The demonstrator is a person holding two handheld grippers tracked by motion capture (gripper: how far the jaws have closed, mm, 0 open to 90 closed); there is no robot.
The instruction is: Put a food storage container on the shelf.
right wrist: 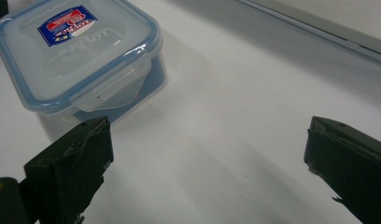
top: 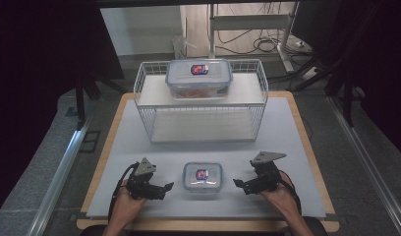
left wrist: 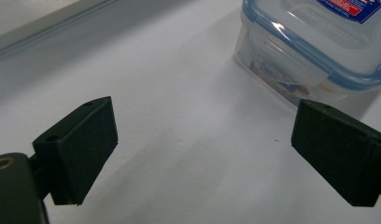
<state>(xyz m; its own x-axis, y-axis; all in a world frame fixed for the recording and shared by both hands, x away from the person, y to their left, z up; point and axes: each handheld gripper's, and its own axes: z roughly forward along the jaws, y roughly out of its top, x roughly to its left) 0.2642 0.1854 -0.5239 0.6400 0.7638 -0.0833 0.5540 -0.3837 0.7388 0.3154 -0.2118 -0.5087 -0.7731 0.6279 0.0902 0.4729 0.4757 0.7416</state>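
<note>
The small container is flanked by the left gripper and right gripper, both released; next, it must be grasped.

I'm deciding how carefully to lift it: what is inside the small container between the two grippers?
The small container has its blue-rimmed lid clipped on. Through the clear wall some indistinct contents show, but the frosted lid and label cover most of the inside.

Worktop: pale grey mat laid on a wooden board, lit from above. Floor: grey carpet, crossed by metal rails on either side. Rear: a white frame leg is seen among loose black cables. Both sides are hung with dark curtains.
</note>
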